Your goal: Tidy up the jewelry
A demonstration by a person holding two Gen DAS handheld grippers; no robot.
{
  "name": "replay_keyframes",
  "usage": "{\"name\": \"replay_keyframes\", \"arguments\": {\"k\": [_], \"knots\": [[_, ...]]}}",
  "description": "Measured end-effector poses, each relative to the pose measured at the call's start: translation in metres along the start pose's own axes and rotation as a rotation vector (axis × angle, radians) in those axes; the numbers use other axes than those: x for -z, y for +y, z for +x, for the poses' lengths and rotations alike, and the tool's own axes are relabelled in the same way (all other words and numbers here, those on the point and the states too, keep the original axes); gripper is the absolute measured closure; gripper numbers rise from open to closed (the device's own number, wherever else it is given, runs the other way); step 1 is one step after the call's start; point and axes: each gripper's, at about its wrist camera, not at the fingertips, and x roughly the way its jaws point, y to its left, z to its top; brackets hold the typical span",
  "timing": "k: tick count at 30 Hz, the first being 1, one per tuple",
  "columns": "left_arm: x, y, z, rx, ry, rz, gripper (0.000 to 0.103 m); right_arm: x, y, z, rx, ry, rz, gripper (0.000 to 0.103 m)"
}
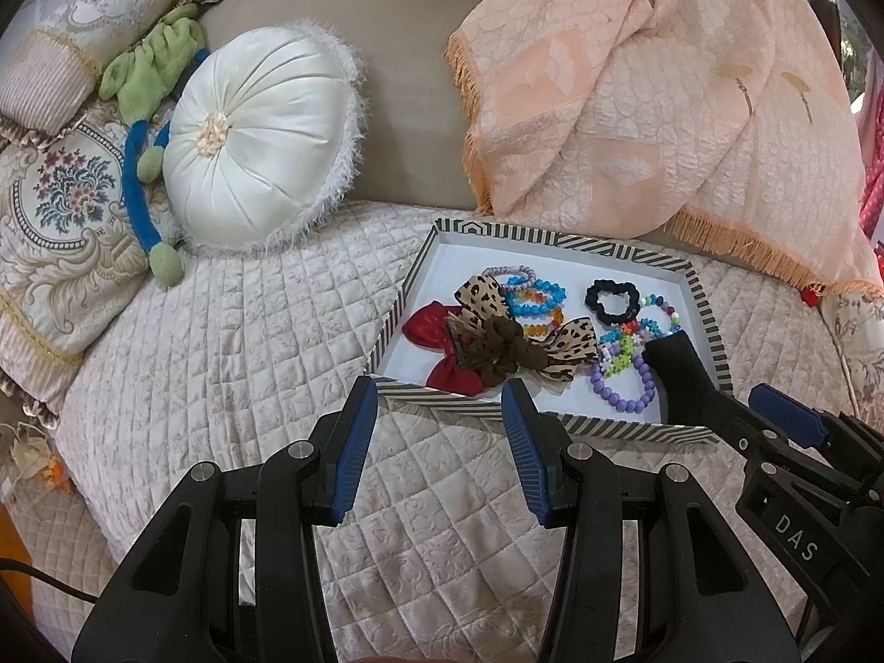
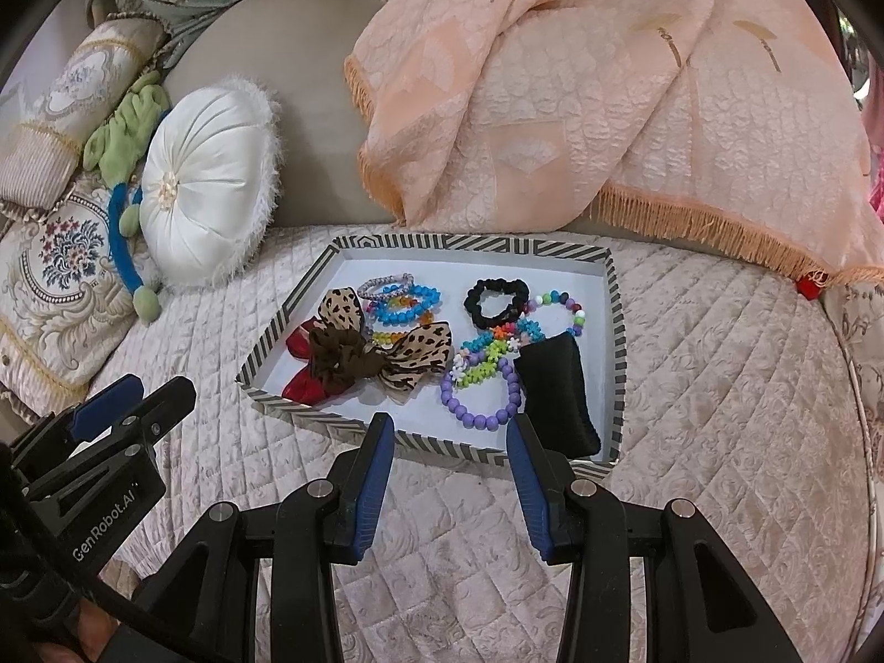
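A striped-rim tray [image 1: 552, 235] [image 2: 469, 243] lies on the quilted bed. It holds a leopard bow [image 1: 574, 351] [image 2: 420, 353], a brown scrunchie [image 2: 337, 359], a red bow [image 1: 425, 326], blue bead bracelets [image 2: 409, 304], a black scrunchie [image 1: 610, 298] [image 2: 494, 298], a purple bead bracelet [image 1: 621, 387] [image 2: 480, 403] and a black pouch [image 2: 558, 392]. My left gripper [image 1: 439, 392] is open and empty just before the tray's near rim. My right gripper [image 2: 450, 425] is open and empty at the near rim, by the purple bracelet and pouch.
A round white cushion [image 1: 259, 132] [image 2: 204, 177], a green and blue plush toy [image 1: 149, 110] and embroidered pillows [image 1: 55, 210] lie left of the tray. A peach fringed throw [image 1: 663, 110] [image 2: 608, 110] is draped behind it. The quilted bedspread [image 1: 248, 342] surrounds the tray.
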Motion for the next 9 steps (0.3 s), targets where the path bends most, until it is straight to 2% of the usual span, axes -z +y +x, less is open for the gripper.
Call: {"name": "replay_keyframes", "arguments": {"k": [9], "knots": [[0.0003,0.0002,0.0034,-0.013,-0.005,0.008,0.057,0.0004,-0.0030,0.0048,-0.003,0.011,-0.003,0.063]]}}
